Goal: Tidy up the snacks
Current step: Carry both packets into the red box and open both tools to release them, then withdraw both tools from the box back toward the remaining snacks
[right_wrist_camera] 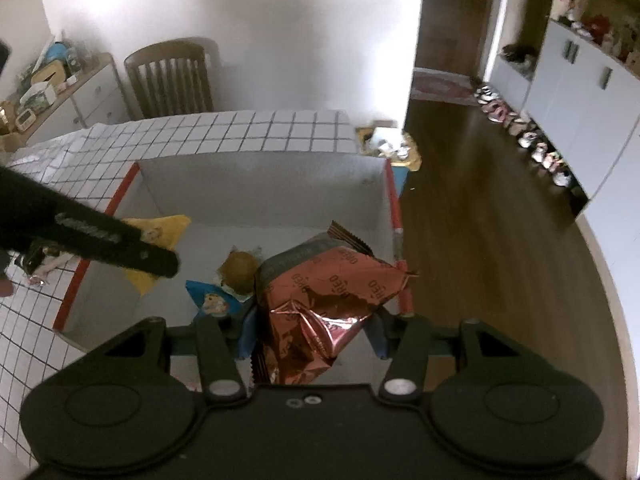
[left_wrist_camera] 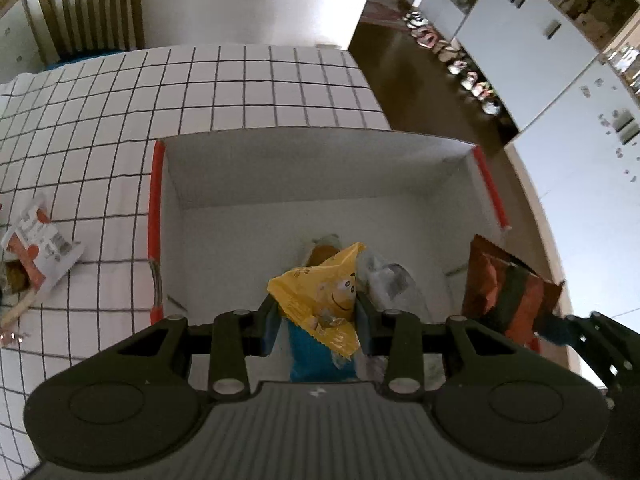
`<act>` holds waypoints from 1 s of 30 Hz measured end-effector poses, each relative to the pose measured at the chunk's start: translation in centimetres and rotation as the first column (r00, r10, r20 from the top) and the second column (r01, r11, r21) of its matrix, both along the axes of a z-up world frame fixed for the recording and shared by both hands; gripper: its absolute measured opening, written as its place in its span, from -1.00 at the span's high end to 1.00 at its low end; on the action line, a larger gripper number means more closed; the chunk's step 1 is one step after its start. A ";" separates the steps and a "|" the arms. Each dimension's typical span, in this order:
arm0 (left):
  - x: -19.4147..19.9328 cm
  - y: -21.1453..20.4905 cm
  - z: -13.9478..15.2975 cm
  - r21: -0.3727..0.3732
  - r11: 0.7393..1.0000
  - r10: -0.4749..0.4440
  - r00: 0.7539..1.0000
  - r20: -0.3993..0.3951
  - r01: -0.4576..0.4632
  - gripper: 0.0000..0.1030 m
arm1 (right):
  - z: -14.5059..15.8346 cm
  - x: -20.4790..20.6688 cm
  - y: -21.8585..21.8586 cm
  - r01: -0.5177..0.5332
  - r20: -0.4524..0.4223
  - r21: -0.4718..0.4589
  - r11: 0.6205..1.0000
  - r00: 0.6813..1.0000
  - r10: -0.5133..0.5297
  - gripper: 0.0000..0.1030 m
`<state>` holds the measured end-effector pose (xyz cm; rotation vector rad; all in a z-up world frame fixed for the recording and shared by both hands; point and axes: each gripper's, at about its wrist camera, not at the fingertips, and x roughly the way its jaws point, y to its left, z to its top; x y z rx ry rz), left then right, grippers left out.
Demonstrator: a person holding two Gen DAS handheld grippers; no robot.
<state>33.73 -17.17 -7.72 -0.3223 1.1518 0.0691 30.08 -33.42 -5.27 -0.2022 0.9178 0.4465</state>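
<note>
The left gripper (left_wrist_camera: 316, 312) pinches a yellow snack packet (left_wrist_camera: 320, 300) between its two fingers; the packet is crinkled, printed with a smiling cartoon face, and hangs at the lower centre of the left wrist view, over the inside of a white box (left_wrist_camera: 304, 168) with red edges. Beneath it in the box lie a blue packet (left_wrist_camera: 320, 364), a clear wrapper (left_wrist_camera: 390, 280) and a round brown snack (right_wrist_camera: 239, 270).

The right gripper (right_wrist_camera: 316, 330) holds a shiny reddish-brown packet (right_wrist_camera: 320, 296) with a serrated end and repeated brand lettering, its fingers closed on the crumpled lower part. In the right wrist view it sits at centre, above the box's right side.

At the left edge of the left wrist view, one white and orange packet (left_wrist_camera: 38, 246) lies on the checked tablecloth (left_wrist_camera: 200, 92) outside the box, with other wrappers beside it too cut off to count. One wooden chair (left_wrist_camera: 94, 12) stands at the upper left.

Count: two held packets, three snacks in the box, one box.
</note>
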 end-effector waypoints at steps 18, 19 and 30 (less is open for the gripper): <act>2.3 -1.2 -4.6 0.060 0.998 -0.025 0.997 -0.075 0.030 0.27 | -3.8 1.3 1.0 -0.027 -0.089 -0.041 0.999 0.996 0.023 -0.03; 2.3 -1.3 -4.7 0.060 0.998 -0.025 0.997 -0.075 0.030 0.27 | -3.8 1.3 0.9 -0.026 -0.093 -0.039 0.999 0.995 0.022 -0.03; 1.1 -1.5 -3.6 0.071 0.997 -0.027 0.999 -0.044 0.030 -0.24 | -3.5 1.2 0.6 -0.023 -0.082 -0.028 0.999 0.996 0.020 -0.24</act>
